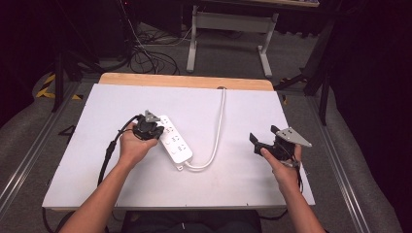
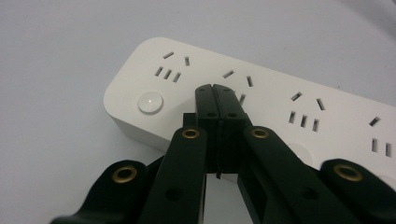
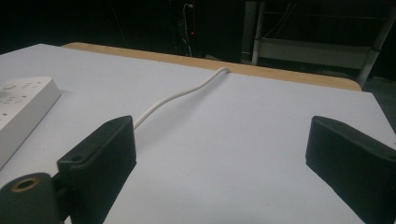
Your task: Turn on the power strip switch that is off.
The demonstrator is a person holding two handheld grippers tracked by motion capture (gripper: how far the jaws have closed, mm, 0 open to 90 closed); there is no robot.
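Tool jaws on the left tool (image 2: 215, 91) are pressed together, tips over the power strip (image 1: 174, 141), which lies at the tabletop's (image 1: 73, 160) centre-left. Right tool (image 1: 265, 141), at four o'clock, is spread apart. Rigid, light, smooth plastic, probably; grip across its long sides.

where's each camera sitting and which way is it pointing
High view: above the person's side, looking forward and down on the table; both forearms, left gripper, right gripper.
Left gripper view: along shut jaws over the power strip.
Right gripper view: between open jaws, across the table.
Shared: strip and its white cord.
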